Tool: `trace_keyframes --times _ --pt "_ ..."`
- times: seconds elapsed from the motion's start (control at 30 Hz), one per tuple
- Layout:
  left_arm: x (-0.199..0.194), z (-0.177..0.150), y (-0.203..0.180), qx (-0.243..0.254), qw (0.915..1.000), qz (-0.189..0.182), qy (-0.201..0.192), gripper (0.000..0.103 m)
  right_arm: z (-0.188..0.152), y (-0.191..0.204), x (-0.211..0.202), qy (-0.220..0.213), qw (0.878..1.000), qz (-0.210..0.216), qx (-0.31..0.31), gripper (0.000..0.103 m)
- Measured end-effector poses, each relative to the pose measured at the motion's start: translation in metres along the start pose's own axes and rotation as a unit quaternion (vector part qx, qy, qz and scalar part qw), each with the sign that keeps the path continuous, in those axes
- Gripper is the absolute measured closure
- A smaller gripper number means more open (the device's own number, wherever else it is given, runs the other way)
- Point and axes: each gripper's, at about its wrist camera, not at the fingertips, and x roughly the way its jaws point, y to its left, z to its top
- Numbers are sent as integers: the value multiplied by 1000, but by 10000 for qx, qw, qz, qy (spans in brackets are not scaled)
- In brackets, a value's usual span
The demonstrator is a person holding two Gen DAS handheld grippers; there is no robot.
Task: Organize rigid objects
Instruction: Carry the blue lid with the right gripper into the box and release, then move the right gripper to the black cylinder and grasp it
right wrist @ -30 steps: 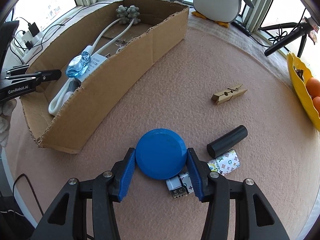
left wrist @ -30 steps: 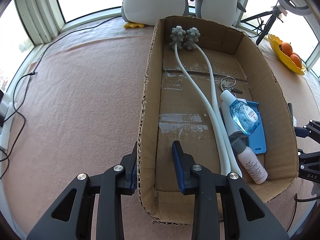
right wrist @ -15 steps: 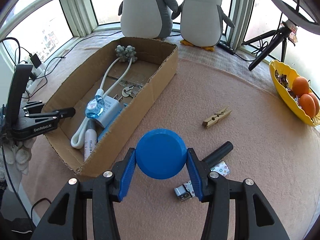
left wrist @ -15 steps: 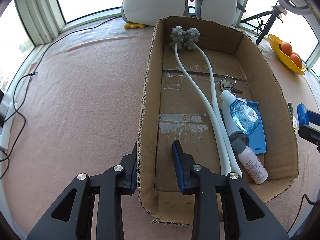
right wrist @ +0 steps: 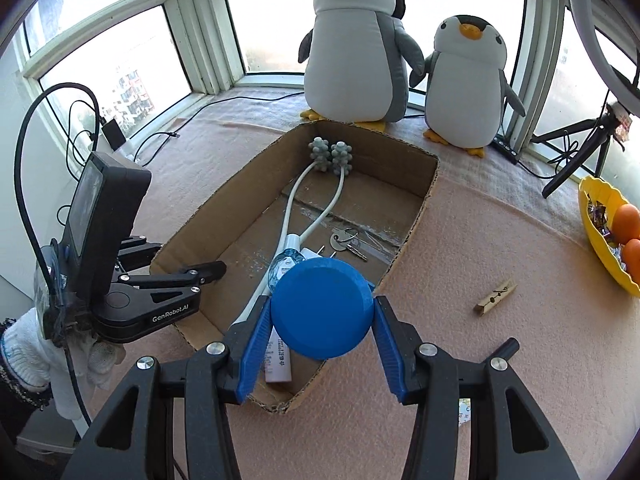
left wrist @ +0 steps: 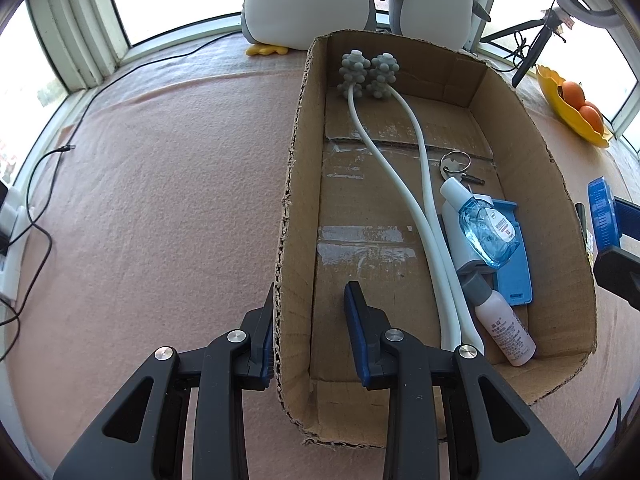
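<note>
Right hand-held gripper (right wrist: 322, 334) clamped on blue disc (right wrist: 322, 309) above cardboard box (right wrist: 416, 224); left hand-held gripper (left wrist: 310, 330) parted, astride box wall.

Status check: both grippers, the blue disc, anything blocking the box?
Right gripper shut on blue disc, above cardboard box. Left gripper open, straddling box wall. Bottles crowd the near end.

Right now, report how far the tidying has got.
Done: the cardboard box already holds the white massager, keys and bottles. In hand: the right gripper is clamped on the blue lid, raised at the box's near wall; the left gripper straddles the box's other wall. Left: the clothespin and black cylinder on the cloth.
</note>
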Motion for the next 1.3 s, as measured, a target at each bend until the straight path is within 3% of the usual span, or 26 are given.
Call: trace_keyframes --times 0.63,1.3 --pt "-3 -6 0 62 9999 -90 130 74 7 13 36 315 9993 -121 -130 57" --pt "-3 -5 -2 66 9999 -84 118 74 8 3 17 72 9997 -239 63 51"
